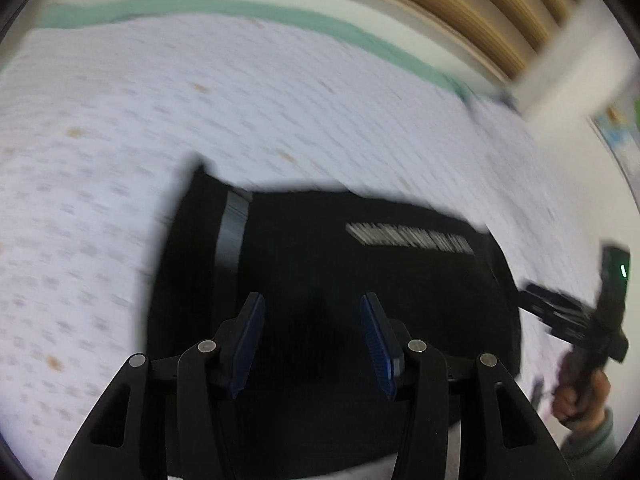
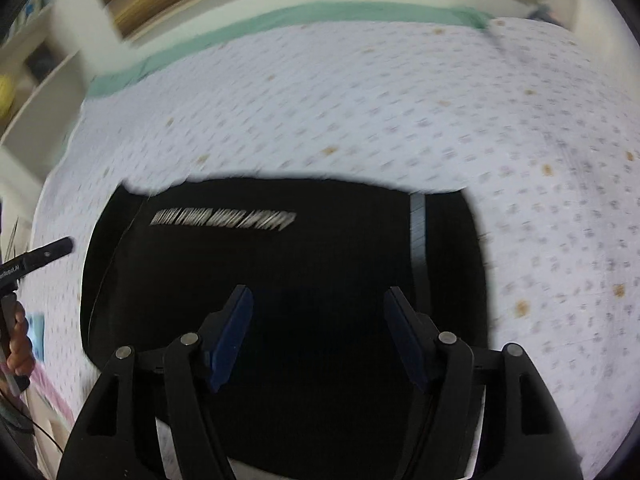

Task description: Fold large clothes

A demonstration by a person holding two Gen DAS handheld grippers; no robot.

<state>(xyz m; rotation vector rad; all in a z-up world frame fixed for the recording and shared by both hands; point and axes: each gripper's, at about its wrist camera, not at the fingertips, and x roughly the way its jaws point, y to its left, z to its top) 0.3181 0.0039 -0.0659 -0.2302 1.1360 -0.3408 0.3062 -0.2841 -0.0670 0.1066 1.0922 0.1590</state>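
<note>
A black garment (image 1: 320, 280) lies folded into a broad rectangle on a bed sheet (image 1: 120, 140), white with small grey and orange marks. In the left wrist view it fills the lower middle of the frame, with a strip of white lettering (image 1: 408, 238) toward its upper right and a grey stripe (image 1: 232, 232) running down near its left edge. The left claw (image 1: 312, 344) hangs above the cloth at the bottom centre, its blue pads (image 1: 248, 344) set moderately apart with nothing between them and no cloth pinched. At the right edge of that view a hand (image 1: 580, 396) grips the handle of the right claw, whose black body (image 1: 568, 316) shows just beyond the garment's right side. In the right wrist view the garment (image 2: 280, 280) again sits at lower centre, lettering (image 2: 222, 218) at upper left, grey stripe (image 2: 418, 232) at right. The right claw (image 2: 320, 336) stands wide over the cloth, its pads (image 2: 228, 344) holding nothing. The other claw's tip (image 2: 48, 254) enters at the left edge, fingers (image 2: 18, 344) below it. A green band (image 2: 280, 20) borders the sheet along the top, with wooden slats (image 1: 480, 0) behind. Both views are smeared by blur.
</note>
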